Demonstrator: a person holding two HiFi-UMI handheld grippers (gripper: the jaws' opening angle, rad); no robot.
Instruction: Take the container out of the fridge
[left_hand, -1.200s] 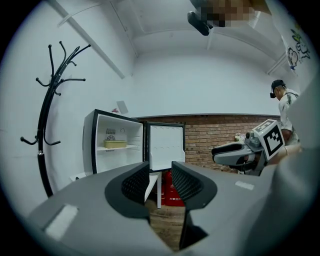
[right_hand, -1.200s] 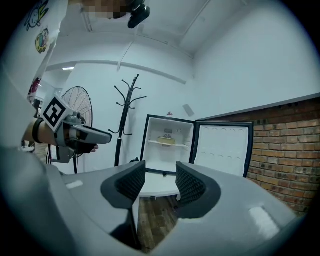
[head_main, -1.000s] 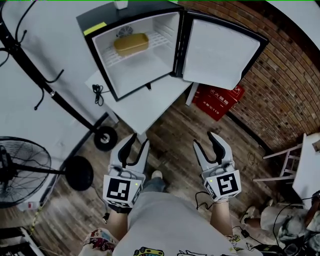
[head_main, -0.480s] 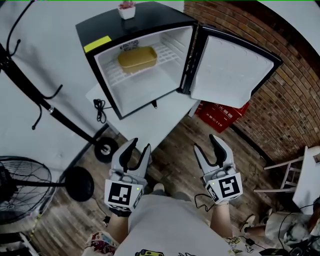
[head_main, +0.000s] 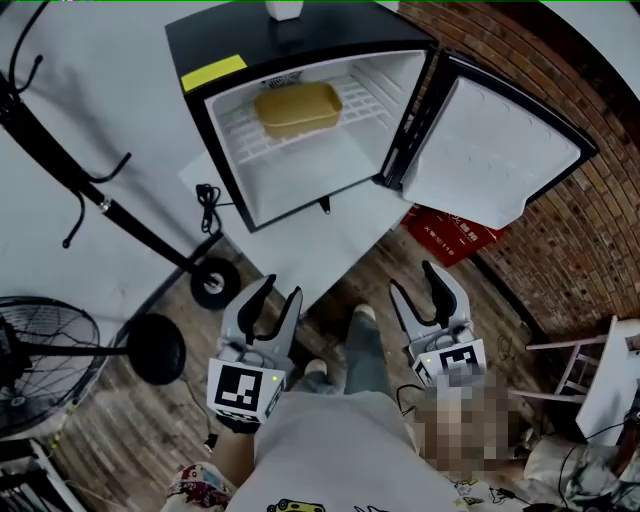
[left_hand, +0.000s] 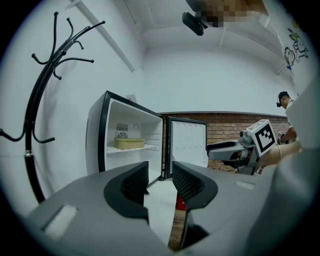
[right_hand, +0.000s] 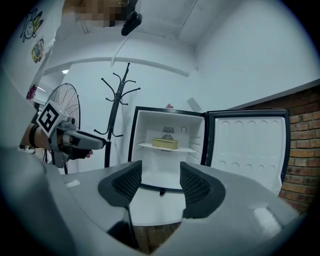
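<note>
A small black fridge (head_main: 300, 38) stands on a low white table (head_main: 300, 240) with its door (head_main: 495, 165) swung wide to the right. On its wire shelf lies a yellow container (head_main: 298, 108), also visible in the left gripper view (left_hand: 129, 143) and the right gripper view (right_hand: 165, 143). My left gripper (head_main: 280, 292) is open and empty, well short of the fridge. My right gripper (head_main: 415, 280) is open too; its jaws have just been opening, with nothing between them. Both point level at the fridge.
A black coat stand (head_main: 110, 195) leans at the left, with a floor fan (head_main: 40, 350) beside it. A red box (head_main: 455, 232) sits under the door. A black cord (head_main: 208, 200) hangs at the table's left edge. A white chair (head_main: 585, 360) stands at the right.
Both grippers have come nearer to the fridge over the wooden floor, and the fridge fills more of the head view. The right jaws stand a little wider.
</note>
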